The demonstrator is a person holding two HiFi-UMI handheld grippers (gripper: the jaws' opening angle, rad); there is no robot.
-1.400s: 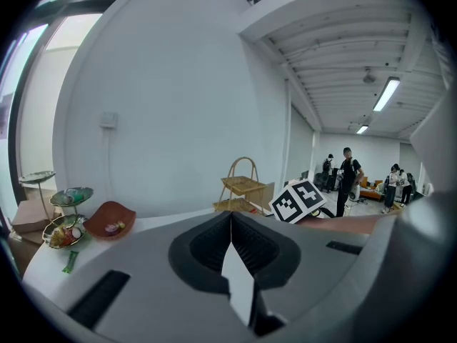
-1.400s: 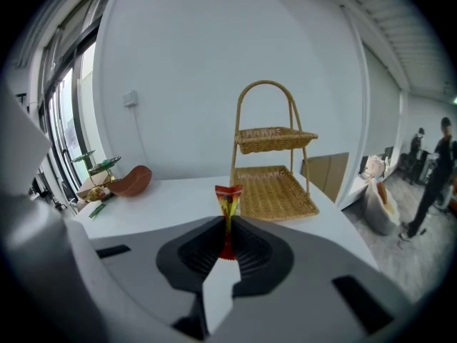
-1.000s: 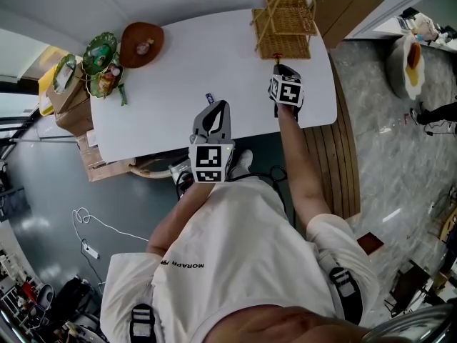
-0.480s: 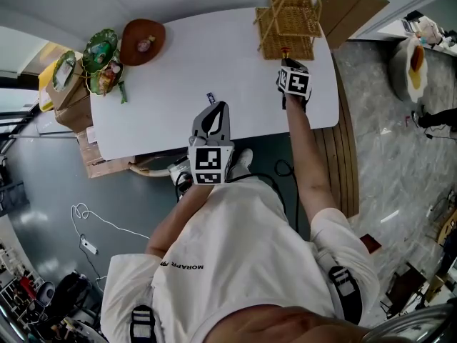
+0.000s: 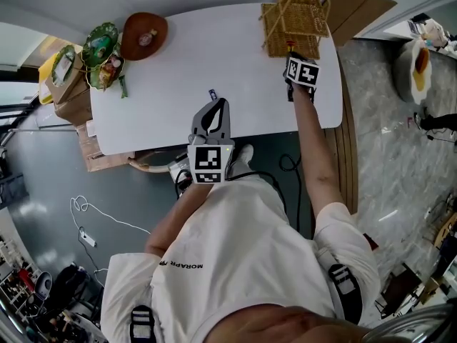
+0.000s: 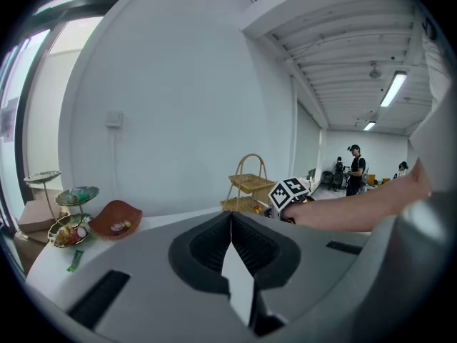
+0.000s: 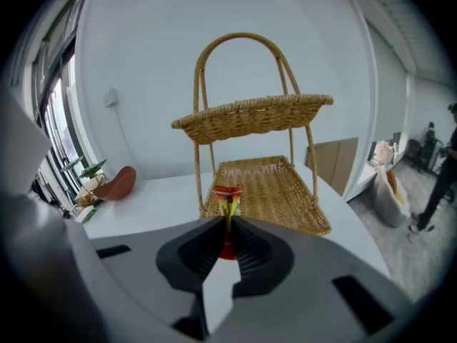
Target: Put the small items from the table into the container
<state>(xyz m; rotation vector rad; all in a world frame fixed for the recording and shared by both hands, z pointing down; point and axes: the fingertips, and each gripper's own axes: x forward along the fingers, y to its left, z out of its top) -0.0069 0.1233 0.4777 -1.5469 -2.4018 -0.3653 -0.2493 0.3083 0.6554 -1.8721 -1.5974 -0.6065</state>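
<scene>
My right gripper (image 7: 227, 224) is shut on a small red and yellow packet (image 7: 228, 204) that sticks up from between its jaws. It hangs just in front of the lower tray of a two-tier wicker basket (image 7: 265, 180). In the head view that gripper (image 5: 290, 51) is at the near edge of the basket (image 5: 296, 18), at the far right of the white table (image 5: 186, 56). My left gripper (image 5: 213, 111) is shut with nothing in it, near the table's front edge. A small blue item (image 5: 211, 93) lies just beyond its tips. In the left gripper view the jaws (image 6: 230, 219) meet.
A brown bowl (image 5: 145, 31) with small things in it sits at the table's far left. A tiered stand of green plates (image 5: 100, 52) is beside it, with cardboard boxes (image 5: 68, 98) below. People (image 6: 355, 166) stand far off in the room.
My right gripper has carried the packet further from me and to the right, up to the basket's near edge. The left gripper has stayed where it was.
</scene>
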